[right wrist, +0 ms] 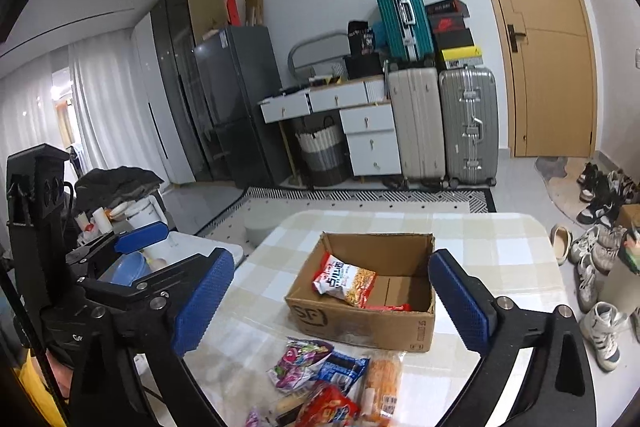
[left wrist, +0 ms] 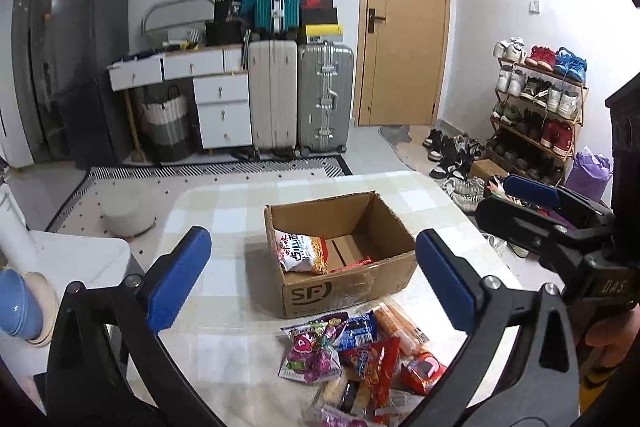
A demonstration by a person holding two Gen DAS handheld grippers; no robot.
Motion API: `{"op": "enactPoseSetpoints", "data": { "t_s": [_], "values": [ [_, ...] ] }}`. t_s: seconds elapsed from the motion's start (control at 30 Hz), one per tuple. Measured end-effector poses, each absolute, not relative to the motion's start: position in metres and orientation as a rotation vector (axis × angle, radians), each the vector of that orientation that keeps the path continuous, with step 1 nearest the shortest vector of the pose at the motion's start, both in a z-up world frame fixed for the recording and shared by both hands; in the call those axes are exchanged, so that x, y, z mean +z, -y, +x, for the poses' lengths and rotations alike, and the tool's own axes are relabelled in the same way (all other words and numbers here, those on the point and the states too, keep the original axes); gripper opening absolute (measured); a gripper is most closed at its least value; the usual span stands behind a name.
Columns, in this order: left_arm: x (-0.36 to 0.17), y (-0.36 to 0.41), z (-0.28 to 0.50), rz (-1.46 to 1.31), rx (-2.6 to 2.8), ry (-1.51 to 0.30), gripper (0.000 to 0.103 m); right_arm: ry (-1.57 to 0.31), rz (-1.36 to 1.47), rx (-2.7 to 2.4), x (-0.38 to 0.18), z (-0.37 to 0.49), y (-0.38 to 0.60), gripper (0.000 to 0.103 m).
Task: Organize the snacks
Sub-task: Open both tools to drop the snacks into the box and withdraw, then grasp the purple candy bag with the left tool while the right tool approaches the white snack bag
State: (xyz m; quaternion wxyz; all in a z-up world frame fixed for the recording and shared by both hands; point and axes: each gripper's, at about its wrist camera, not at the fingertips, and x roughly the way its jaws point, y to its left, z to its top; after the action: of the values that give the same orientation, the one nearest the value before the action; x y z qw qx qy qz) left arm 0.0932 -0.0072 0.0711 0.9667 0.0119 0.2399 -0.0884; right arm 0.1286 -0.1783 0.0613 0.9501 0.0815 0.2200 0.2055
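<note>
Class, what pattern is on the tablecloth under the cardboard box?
A pale check of cream, beige and white squares on the tablecloth, clearest in the right wrist view.

Noodle packet (left wrist: 301, 251) in open box (left wrist: 348, 291)

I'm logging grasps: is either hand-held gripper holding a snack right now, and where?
Nothing is held. The left hand-held gripper and right hand-held gripper both stand open and empty above the table.

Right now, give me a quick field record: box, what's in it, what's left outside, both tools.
box: open cardboard box on checked table
in box: noodle packet, red bar
outside: snack pile in front of box
left tool: open, empty
right tool: open, empty
</note>
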Motion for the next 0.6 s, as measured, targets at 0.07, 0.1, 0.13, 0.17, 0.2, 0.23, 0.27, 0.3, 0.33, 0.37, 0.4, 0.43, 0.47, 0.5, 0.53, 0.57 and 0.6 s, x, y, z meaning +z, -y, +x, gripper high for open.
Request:
{"op": "enactPoseSetpoints", "data": {
  "t_s": [0.07, 0.1, 0.13, 0.17, 0.2, 0.23, 0.27, 0.3, 0.33, 0.37, 0.4, 0.43, 0.47, 0.5, 0.53, 0.57, 0.6],
  "values": [
    [0.08, 0.006, 0.075, 0.03, -0.174, -0.467, 0.102, -0.431, 0.16, 0.418, 0.065, 0.115, 0.178, 0.102],
    [0.084, 0.007, 0.063, 0.035, -0.171, -0.457, 0.102, -0.422, 0.153, 0.418, 0.067, 0.107, 0.178, 0.102],
    [0.087, 0.007, 0.052, 0.04, -0.168, -0.449, 0.102, -0.413, 0.146, 0.417, 0.068, 0.098, 0.177, 0.102],
    [0.09, 0.007, 0.044, 0.042, -0.165, -0.444, 0.102, -0.406, 0.139, 0.413, 0.069, 0.091, 0.177, 0.102],
    [0.093, 0.007, 0.033, 0.04, -0.161, -0.438, 0.102, -0.397, 0.128, 0.406, 0.07, 0.083, 0.175, 0.102],
    [0.094, 0.006, 0.023, 0.035, -0.161, -0.436, 0.102, -0.39, 0.123, 0.401, 0.07, 0.077, 0.175, 0.102],
    [0.094, 0.006, 0.016, 0.03, -0.164, -0.437, 0.102, -0.383, 0.118, 0.397, 0.07, 0.071, 0.174, 0.102],
    [0.093, 0.004, 0.007, 0.024, -0.167, -0.44, 0.102, -0.377, 0.111, 0.394, 0.07, 0.063, 0.172, 0.102],
    [0.091, 0.003, 0.002, 0.022, -0.167, -0.444, 0.102, -0.37, 0.108, 0.392, 0.068, 0.055, 0.172, 0.102],
    [0.088, 0.002, -0.007, 0.02, -0.162, -0.452, 0.102, -0.367, 0.107, 0.391, 0.067, 0.052, 0.172, 0.102],
    [0.083, 0.0, -0.01, 0.018, -0.161, -0.46, 0.102, -0.364, 0.103, 0.387, 0.065, 0.047, 0.171, 0.102],
    [0.078, -0.004, -0.013, 0.015, -0.162, -0.47, 0.102, -0.362, 0.101, 0.384, 0.062, 0.043, 0.17, 0.102],
    [0.071, -0.007, -0.017, 0.011, -0.163, -0.481, 0.102, -0.361, 0.098, 0.383, 0.059, 0.037, 0.17, 0.102],
    [0.059, -0.013, -0.021, 0.002, -0.164, -0.5, 0.102, -0.36, 0.094, 0.38, 0.056, 0.031, 0.17, 0.102],
    [0.051, -0.017, -0.023, -0.004, -0.171, -0.516, 0.102, -0.358, 0.092, 0.381, 0.052, 0.026, 0.169, 0.102],
    [0.041, -0.021, -0.024, -0.012, -0.179, -0.538, 0.102, -0.355, 0.093, 0.382, 0.048, 0.021, 0.17, 0.102],
    [0.026, -0.026, -0.024, -0.023, -0.182, -0.569, 0.102, -0.352, 0.096, 0.386, 0.044, 0.016, 0.171, 0.102]
  ]
}}
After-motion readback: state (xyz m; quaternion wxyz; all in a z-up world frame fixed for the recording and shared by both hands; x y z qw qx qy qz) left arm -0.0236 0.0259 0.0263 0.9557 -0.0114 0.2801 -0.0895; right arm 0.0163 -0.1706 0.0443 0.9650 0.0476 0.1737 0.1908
